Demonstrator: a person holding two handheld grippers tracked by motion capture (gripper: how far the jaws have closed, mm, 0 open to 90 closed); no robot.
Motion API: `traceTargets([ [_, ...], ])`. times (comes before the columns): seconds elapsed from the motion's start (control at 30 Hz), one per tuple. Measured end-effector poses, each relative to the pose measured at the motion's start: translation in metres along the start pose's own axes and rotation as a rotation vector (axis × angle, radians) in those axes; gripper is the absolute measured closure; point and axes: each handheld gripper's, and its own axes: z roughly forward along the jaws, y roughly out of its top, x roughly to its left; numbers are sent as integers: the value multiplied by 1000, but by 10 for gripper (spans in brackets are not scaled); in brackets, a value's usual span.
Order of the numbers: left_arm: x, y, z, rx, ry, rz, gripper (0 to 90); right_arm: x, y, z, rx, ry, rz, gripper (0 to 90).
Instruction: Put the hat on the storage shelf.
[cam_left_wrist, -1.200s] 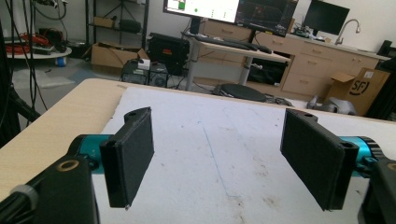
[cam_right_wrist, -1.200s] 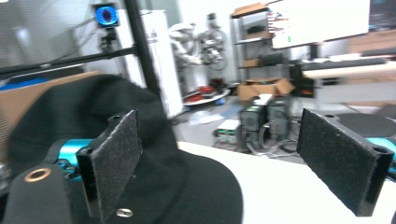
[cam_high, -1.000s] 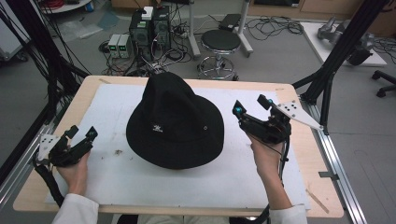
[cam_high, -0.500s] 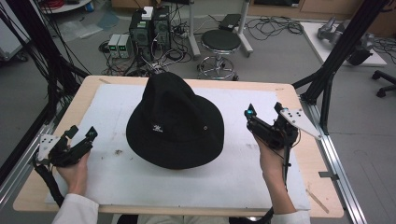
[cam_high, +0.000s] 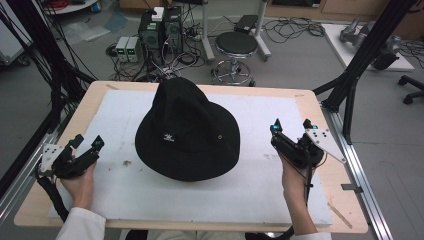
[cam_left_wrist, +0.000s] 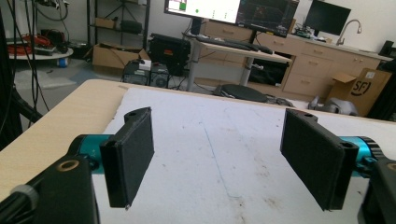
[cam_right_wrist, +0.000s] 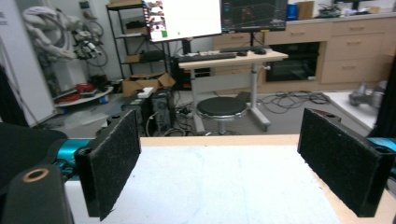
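Note:
A black bucket hat (cam_high: 186, 131) with a small white emblem rests crown-up in the middle of the white mat (cam_high: 125, 187) in the high view. My left gripper (cam_high: 86, 142) hovers near the table's left edge, well clear of the brim, open and empty. In the left gripper view its jaws stand wide apart around the left gripper (cam_left_wrist: 219, 156) midpoint over bare mat. My right gripper (cam_high: 291, 126) sits to the right of the hat, also open and empty. The right gripper view has the right gripper (cam_right_wrist: 233, 163) jaws spread, with the hat's dark edge (cam_right_wrist: 18, 144) at far left.
The wooden table (cam_high: 320, 112) has black frame posts at both sides and a rail along the right edge. Beyond the far edge stand a round stool (cam_high: 236, 44), computer boxes (cam_high: 160, 30) and floor cables. The mat (cam_left_wrist: 224, 140) carries faint smudges.
My right gripper has moved right and toward the near side, away from the hat's brim. The left gripper and the hat have stayed put.

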Motion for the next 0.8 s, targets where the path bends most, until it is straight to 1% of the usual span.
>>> traceTargets([
  [0.07, 0, 0, 0, 0, -1, 0, 259, -3, -3, 0, 5, -8, -1, 124],
  [0.13, 0, 0, 0, 2, -2, 1, 260, -5, -7, 0, 13, -26, -2, 124],
  [0.33, 0, 0, 0, 0, 0, 1, 259, -11, -17, -1, 25, -40, -2, 133],
  [0.47, -1, 0, 0, 1, -2, 1, 260, -14, -24, -2, 42, -47, -3, 132],
  [0.57, -1, 0, 0, 2, -3, 0, 259, -15, -28, -2, 42, -50, -10, 132],
  [0.63, -1, 0, 0, 2, -2, 0, 259, -16, -33, -2, 43, -42, -1, 133],
  [0.7, -1, 0, 0, 1, -3, -2, 259, -15, -38, -1, 52, -39, -16, 133],
  [0.8, -1, 0, 0, 1, -4, -4, 259, -15, -46, 1, 70, -38, -18, 130],
])
